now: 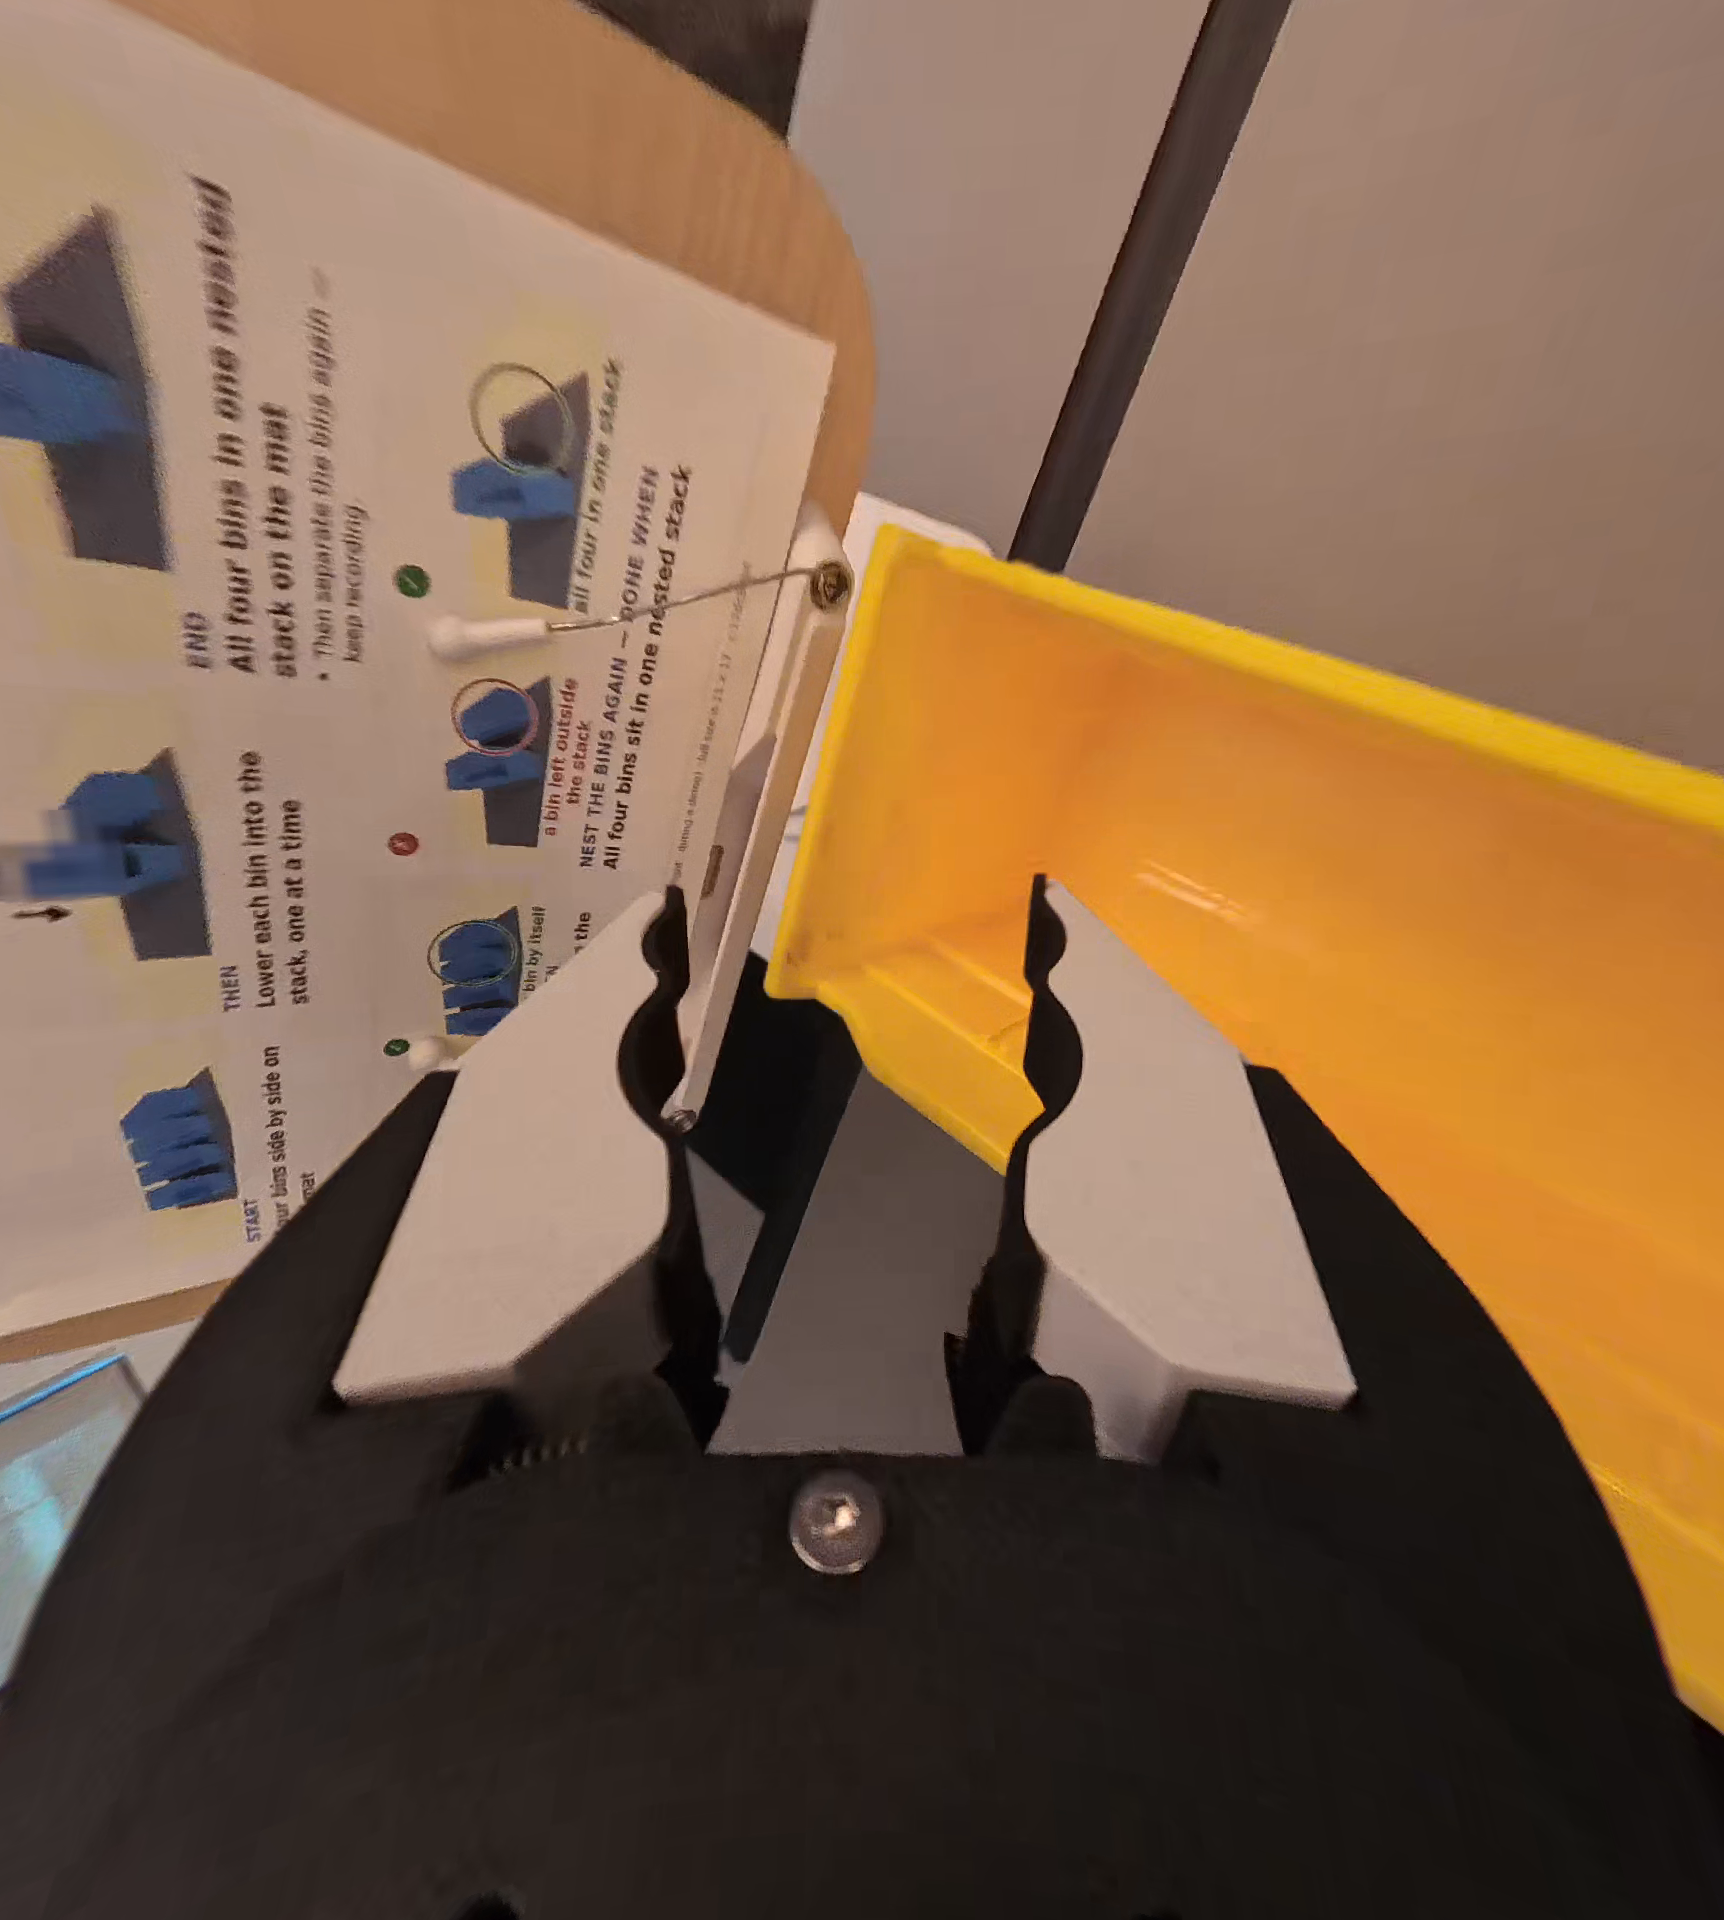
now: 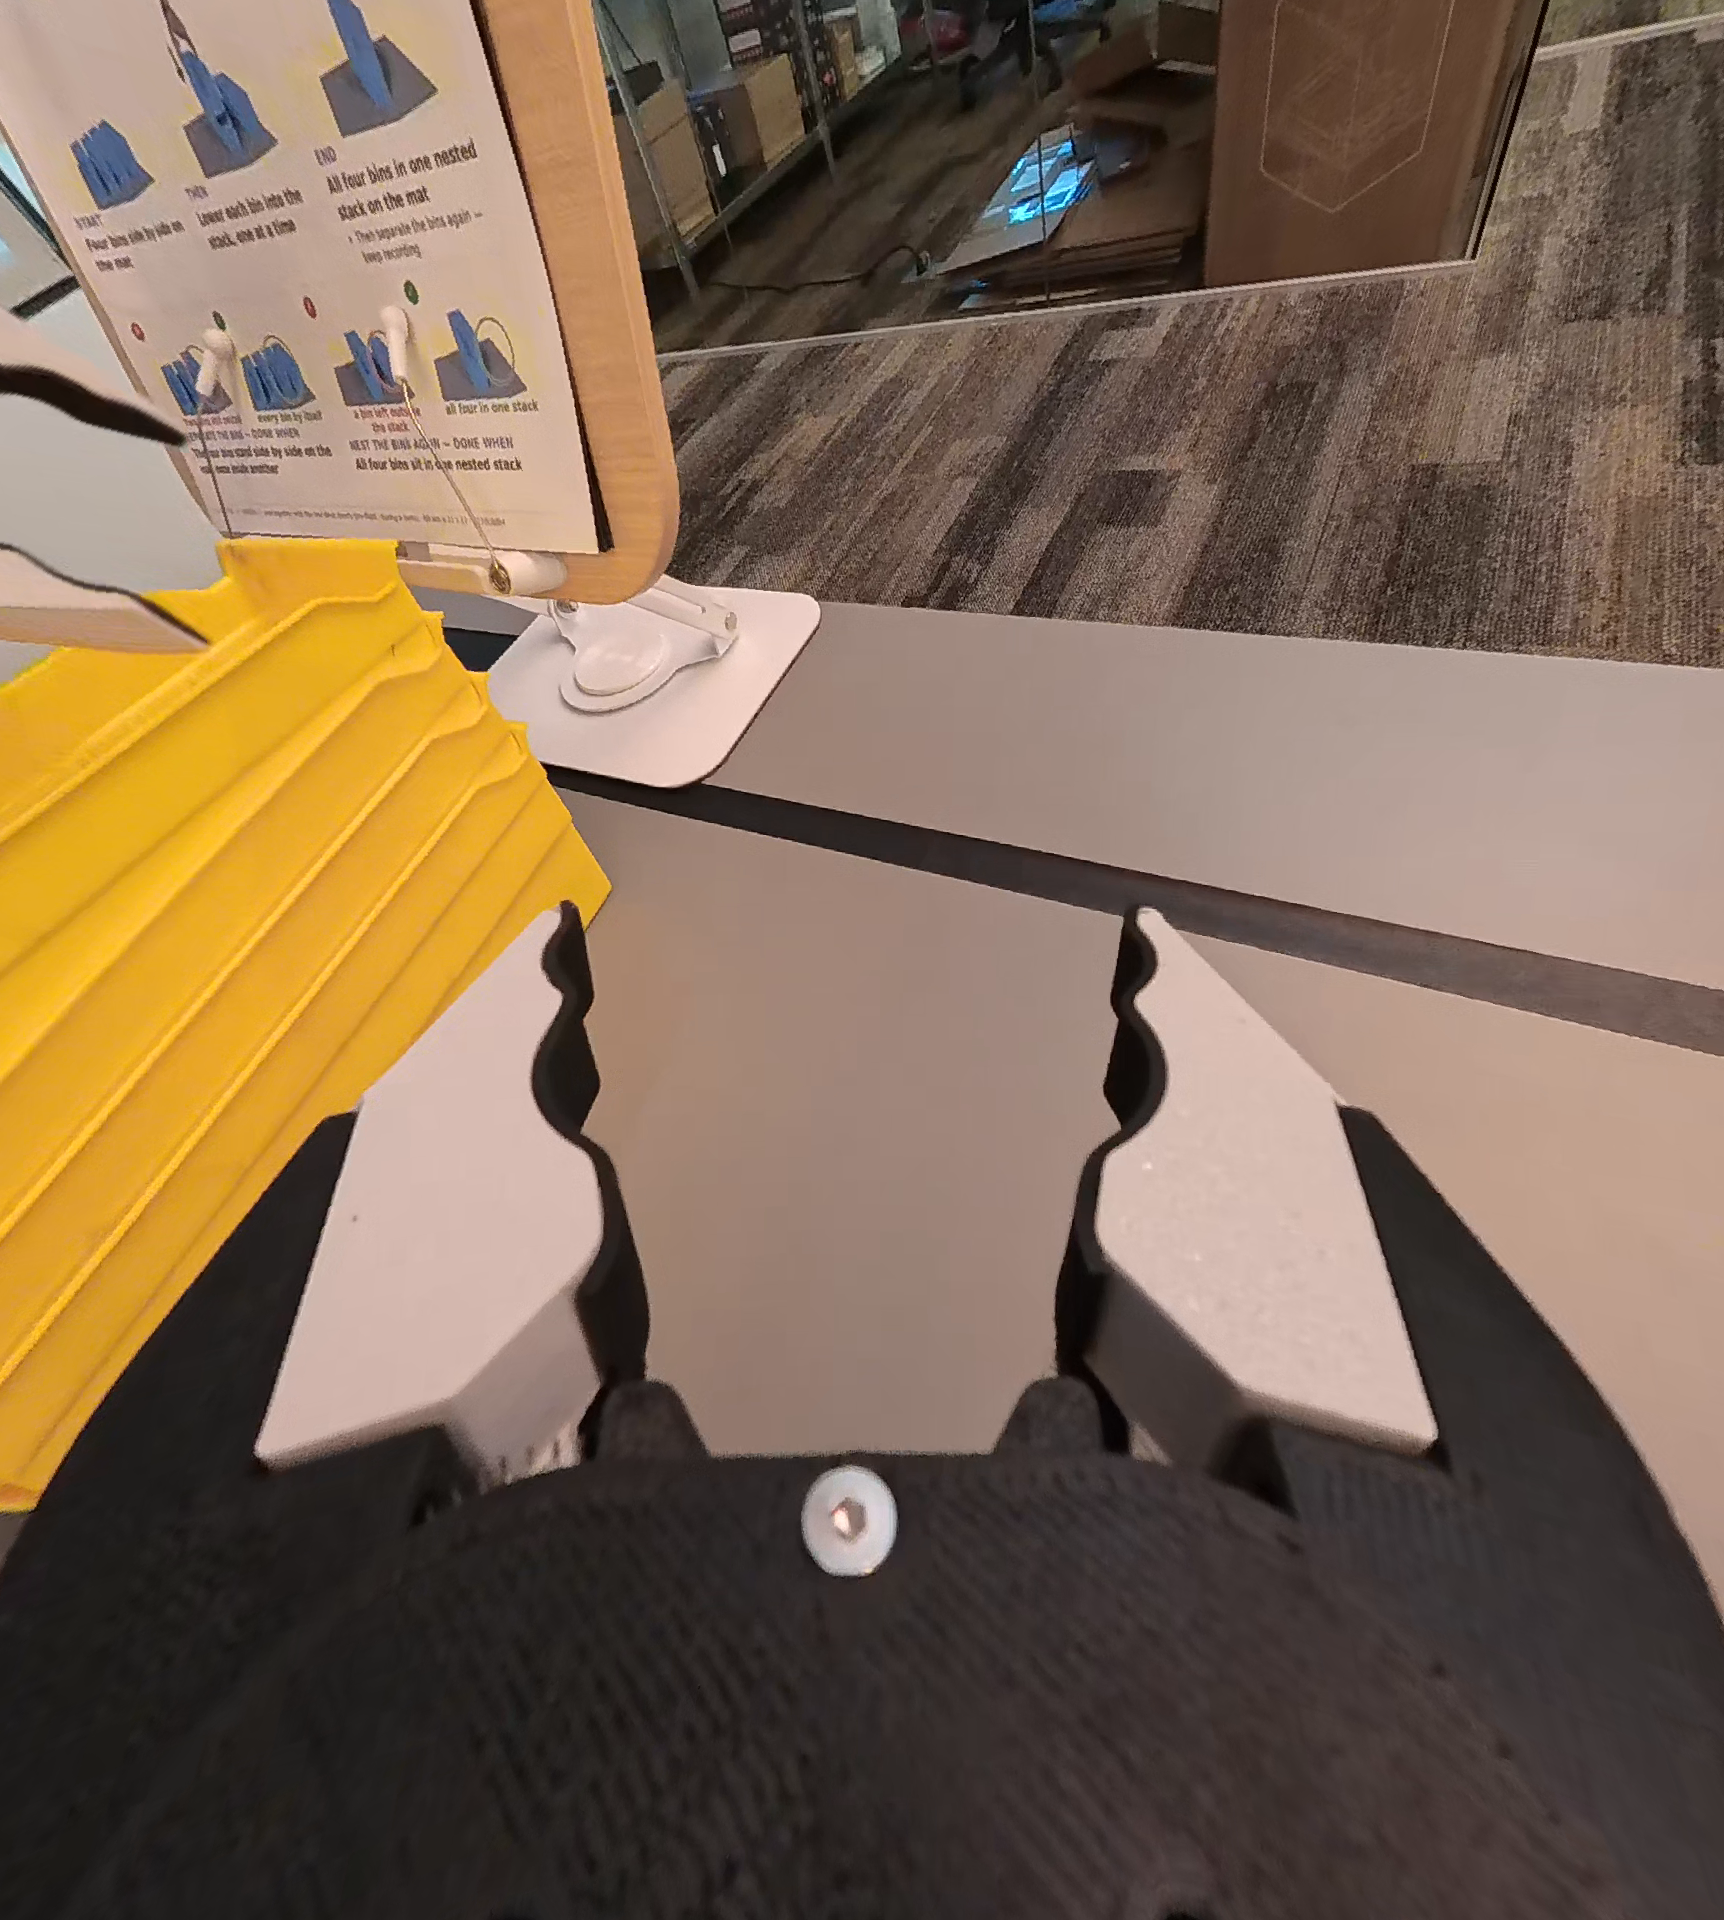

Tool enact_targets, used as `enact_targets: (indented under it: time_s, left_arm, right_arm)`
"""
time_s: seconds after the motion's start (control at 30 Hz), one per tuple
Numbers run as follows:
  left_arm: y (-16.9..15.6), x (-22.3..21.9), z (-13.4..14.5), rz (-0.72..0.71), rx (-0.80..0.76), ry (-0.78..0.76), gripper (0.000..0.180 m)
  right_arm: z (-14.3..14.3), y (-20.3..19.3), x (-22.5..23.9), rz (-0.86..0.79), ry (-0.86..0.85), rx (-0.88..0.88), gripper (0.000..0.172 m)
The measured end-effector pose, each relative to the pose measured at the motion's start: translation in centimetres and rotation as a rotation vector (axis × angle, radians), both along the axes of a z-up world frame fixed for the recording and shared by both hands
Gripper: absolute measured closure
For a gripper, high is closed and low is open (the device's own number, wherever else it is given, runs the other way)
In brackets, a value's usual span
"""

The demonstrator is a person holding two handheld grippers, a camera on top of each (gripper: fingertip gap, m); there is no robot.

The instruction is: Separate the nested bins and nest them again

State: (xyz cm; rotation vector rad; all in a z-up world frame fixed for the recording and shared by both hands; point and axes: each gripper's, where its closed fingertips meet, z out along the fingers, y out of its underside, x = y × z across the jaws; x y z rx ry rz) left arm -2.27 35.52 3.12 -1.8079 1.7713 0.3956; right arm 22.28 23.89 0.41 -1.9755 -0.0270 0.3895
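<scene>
A stack of nested yellow bins (image 2: 162, 935) lies at the left of the right wrist view, with several stepped rims showing. In the left wrist view I look into the open inside of the top yellow bin (image 1: 1305, 935). My left gripper (image 1: 855, 894) is open. Its right finger (image 1: 1128, 1039) lies in front of the bin's inside, and its left finger (image 1: 567, 1039) stands clear of the bin. The left gripper also shows in the right wrist view (image 2: 193, 538), jaws apart at the stack's far end. My right gripper (image 2: 853, 914) is open and empty over the grey table (image 2: 1149, 1195), right of the stack.
A printed instruction sheet on a wooden board (image 1: 318, 623) stands just behind the bins; it also shows in the right wrist view (image 2: 338, 312), on a white stand base (image 2: 650, 686). A dark strip (image 2: 1253, 935) crosses the table. Carpet floor (image 2: 1253, 468) lies beyond the far edge.
</scene>
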Motion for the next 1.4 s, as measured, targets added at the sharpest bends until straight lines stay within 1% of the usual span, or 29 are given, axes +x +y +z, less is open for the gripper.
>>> enact_targets:
  time_s: [0.03, 0.1, 0.23, 0.37, 0.4, 0.53, 0.63, 0.73, 0.8, 0.87, 0.9, 1.0, 1.1, 1.17, 1.23, 1.33, 1.4]
  left_arm:
    - [0.6, 0.0, -0.5, 0.0, 0.01, 0.026, 0.116]
    - [1.7, 0.2, -1.5, -0.006, 0.037, 0.066, 0.118]
    - [2.9, 0.2, -3.6, -0.01, 0.036, 0.16, 0.114]
    - [2.9, 0.7, -4.4, -0.058, 0.043, 0.221, 0.139]
    - [2.9, 0.7, -4.5, -0.062, 0.046, 0.238, 0.146]
    - [2.9, 0.7, -4.2, -0.062, 0.06, 0.263, 0.147]
    - [3.0, 0.8, -3.4, -0.066, 0.087, 0.263, 0.149]
    - [2.7, 0.7, -3.1, -0.071, 0.077, 0.267, 0.152]
    - [2.7, 0.7, -3.0, -0.078, 0.094, 0.28, 0.151]
    - [2.8, 0.7, -3.6, -0.067, 0.095, 0.276, 0.149]
    - [2.7, 0.6, -4.2, -0.052, 0.083, 0.28, 0.14]
    - [2.8, 0.7, -5.8, -0.032, 0.081, 0.282, 0.131]
    - [3.1, 1.1, -6.3, -0.019, 0.108, 0.257, 0.121]
    - [3.0, 1.4, -5.8, -0.017, 0.113, 0.223, 0.117]
    - [2.9, 1.7, -4.5, -0.014, 0.126, 0.159, 0.115]
    - [2.5, 1.6, -1.8, -0.009, 0.137, 0.046, 0.116]
    - [2.3, 1.2, 0.8, -0.012, 0.182, -0.054, 0.117]
  right_arm:
    - [-0.1, 0.1, -0.1, 0.004, -0.003, -0.005, 0.071]
    - [-0.8, 0.2, -0.3, 0.016, -0.021, -0.024, 0.071]
    - [-2.4, 0.5, 0.2, 0.006, -0.09, -0.071, 0.071]
    - [-2.7, 0.6, -0.2, 0.023, -0.091, -0.079, 0.071]
    - [-2.6, 0.6, -0.3, 0.028, -0.088, -0.077, 0.071]
    - [-2.4, 0.6, -0.3, 0.027, -0.093, -0.07, 0.071]
    - [-2.3, 0.6, -0.4, 0.033, -0.082, -0.067, 0.071]
    - [-2.5, 0.6, -0.5, 0.036, -0.09, -0.074, 0.071]
    - [-2.5, 0.6, -0.6, 0.039, -0.092, -0.077, 0.071]
    - [-2.5, 0.6, -0.6, 0.038, -0.093, -0.076, 0.071]
    - [-2.5, 0.6, -0.5, 0.037, -0.09, -0.076, 0.071]
    - [-2.5, 0.6, -0.5, 0.04, -0.079, -0.077, 0.071]
    - [-2.5, 0.6, -0.5, 0.042, -0.078, -0.075, 0.071]
    - [-2.4, 0.6, -0.5, 0.041, -0.078, -0.072, 0.071]
    - [-2.4, 0.6, -0.6, 0.043, -0.078, -0.073, 0.071]
    - [-2.6, 0.6, -0.5, 0.041, -0.087, -0.08, 0.071]
    - [-2.6, 0.6, -0.3, 0.034, -0.091, -0.08, 0.072]
